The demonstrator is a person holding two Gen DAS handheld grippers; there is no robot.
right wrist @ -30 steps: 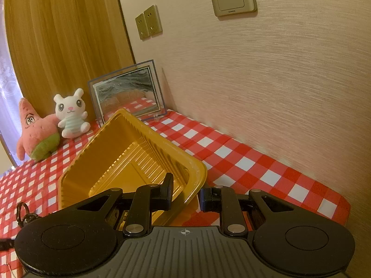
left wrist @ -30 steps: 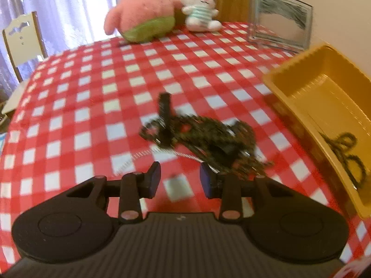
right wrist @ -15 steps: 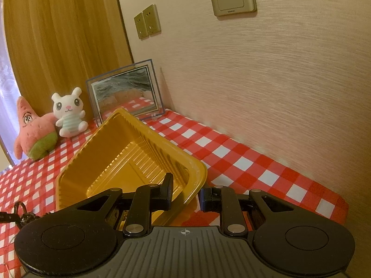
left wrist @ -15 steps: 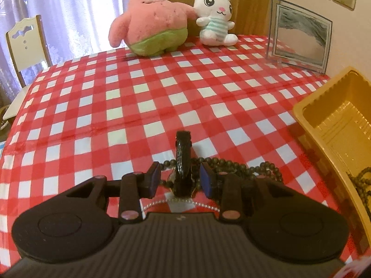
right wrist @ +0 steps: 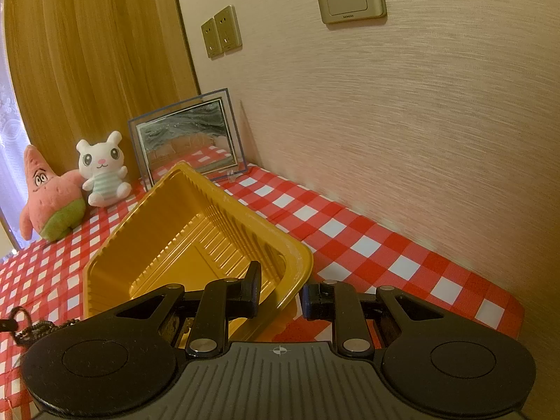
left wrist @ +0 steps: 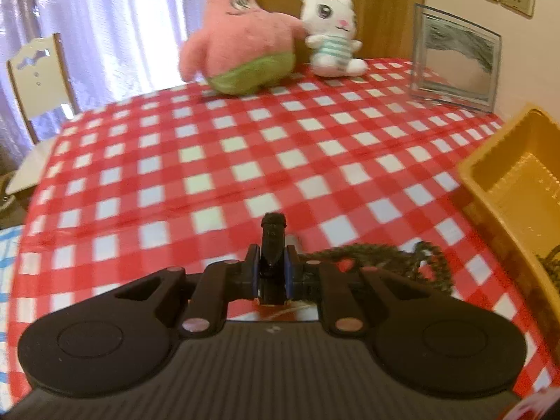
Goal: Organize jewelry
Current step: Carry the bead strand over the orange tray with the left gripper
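Observation:
My left gripper point(left wrist: 272, 273) is shut on a black clasp piece point(left wrist: 273, 241) that stands upright between its blue pads. A dark beaded chain point(left wrist: 381, 259) trails from it to the right over the checked cloth. The yellow tray point(left wrist: 511, 189) lies at the right, with a dark chain point(left wrist: 551, 262) in its near end. My right gripper point(right wrist: 279, 295) is open, its fingers astride the near corner rim of the yellow tray point(right wrist: 196, 245), one inside and one outside. The dark chain pile point(right wrist: 31, 327) shows at that view's far left.
A pink star plush point(left wrist: 241, 38) and a white bunny plush point(left wrist: 332, 35) sit at the table's far edge. A glass picture frame point(left wrist: 455, 59) stands near the wall at the right. A white chair point(left wrist: 38, 77) is beyond the table's left edge.
My left gripper has moved forward over the jewelry pile and shut on the upright black clasp piece. My right gripper has stayed open at the tray corner.

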